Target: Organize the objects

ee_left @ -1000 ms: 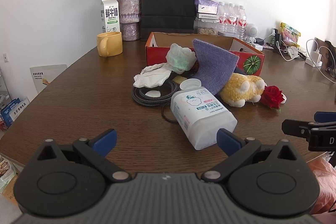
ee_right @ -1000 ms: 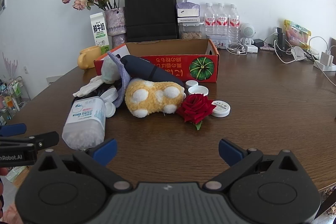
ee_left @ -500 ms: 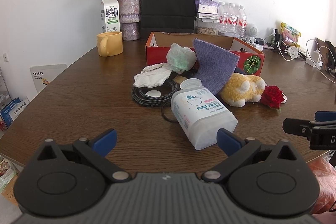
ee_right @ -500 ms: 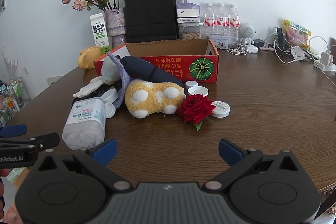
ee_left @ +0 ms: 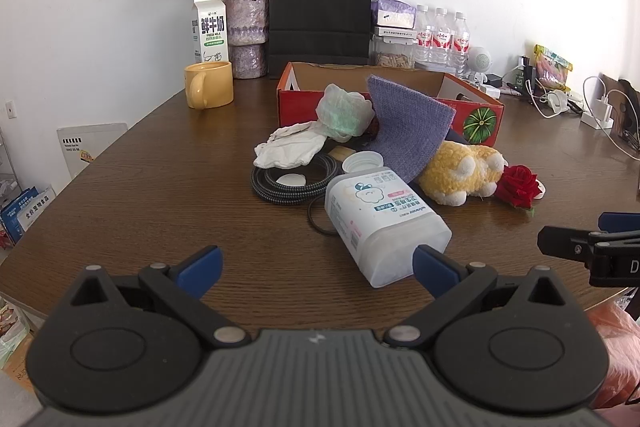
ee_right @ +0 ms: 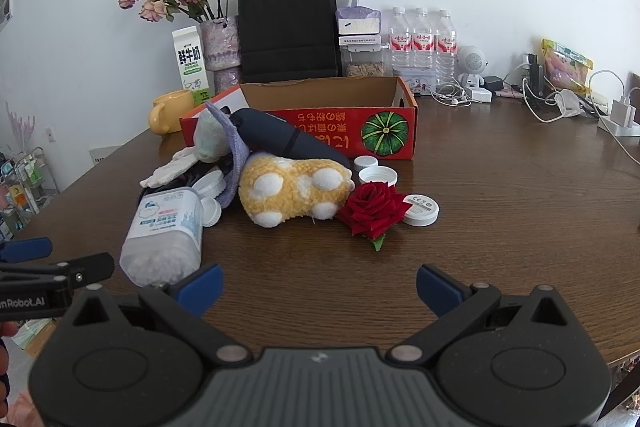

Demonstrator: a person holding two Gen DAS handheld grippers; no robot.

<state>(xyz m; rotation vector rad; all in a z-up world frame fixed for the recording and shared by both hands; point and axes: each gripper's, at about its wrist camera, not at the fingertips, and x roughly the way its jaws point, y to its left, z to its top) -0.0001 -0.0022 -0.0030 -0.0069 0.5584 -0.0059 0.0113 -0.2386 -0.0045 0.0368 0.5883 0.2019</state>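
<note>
A heap of loose things lies before an open red cardboard box. In it are a clear cotton-swab jar on its side, a yellow plush toy, a red rose, a purple cloth, a white glove, a coiled braided cable and white lids. My left gripper is open at the near table edge, just short of the jar. My right gripper is open too, in front of the rose, holding nothing.
At the back stand a yellow mug, a milk carton, a vase of dried roses, a black paper bag, water bottles, and chargers with cables at far right. A dark folded umbrella leans on the box.
</note>
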